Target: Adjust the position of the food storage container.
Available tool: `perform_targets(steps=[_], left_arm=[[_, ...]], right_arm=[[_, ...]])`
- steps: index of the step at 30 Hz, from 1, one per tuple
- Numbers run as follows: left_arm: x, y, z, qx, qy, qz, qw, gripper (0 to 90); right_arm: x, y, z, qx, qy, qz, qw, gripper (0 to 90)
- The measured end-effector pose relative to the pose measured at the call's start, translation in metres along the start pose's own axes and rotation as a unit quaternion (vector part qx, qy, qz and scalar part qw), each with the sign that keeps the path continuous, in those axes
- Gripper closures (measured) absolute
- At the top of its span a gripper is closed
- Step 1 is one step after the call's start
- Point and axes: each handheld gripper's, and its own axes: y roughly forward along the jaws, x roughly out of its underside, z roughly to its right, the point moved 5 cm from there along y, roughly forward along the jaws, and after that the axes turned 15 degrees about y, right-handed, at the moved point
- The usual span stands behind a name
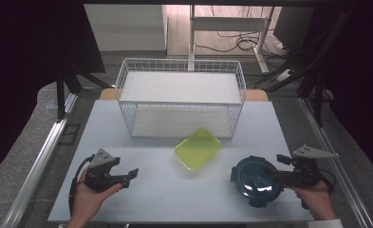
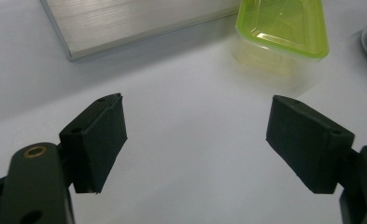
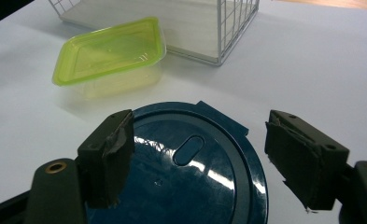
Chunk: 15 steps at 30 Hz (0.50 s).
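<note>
- pale grey bench (image 1: 165, 190), dark curtains at the sides, cabled wooden floor behind
- white wire basket (image 1: 181, 97) at the bench's far edge
- left gripper (image 1: 129, 175) fingers spread, nothing between
- right gripper (image 1: 280, 167) fingers spread over round dark blue plastic lidded container (image 1: 255, 180)

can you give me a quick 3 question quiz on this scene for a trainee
1. True or false: the right gripper has its pads pressed on the blue round container.
2. Which thing lies nearest the front of the white wire basket?
A. the green-lidded container
B. the blue round container
C. the left gripper
3. Fill in: the left gripper's jaws are ____, with bare table between them.

Key
1. False: in the right gripper view the jaws stand wide above the lid, not pressing on it.
2. A
3. open
</note>
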Motion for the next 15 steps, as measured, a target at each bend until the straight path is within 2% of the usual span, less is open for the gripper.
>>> perform_targets(steps=[5,11,15], left_arm=[[-0.001,0.000,0.000,0.003,-0.006,0.002,1.0000,19.6],[-0.001,0.001,0.000,0.004,-0.008,0.000,1.0000,19.4],[0.000,0.003,0.000,0.005,-0.007,-0.002,1.0000,19.4]], right_arm=[[-0.006,-0.002,0.005,0.005,0.006,0.000,1.0000,26.5],[-0.016,-0.007,0.021,0.045,0.006,-0.012,0.9989,33.5],[-0.017,-0.008,0.035,0.061,0.015,-0.026,0.9977,40.5]])
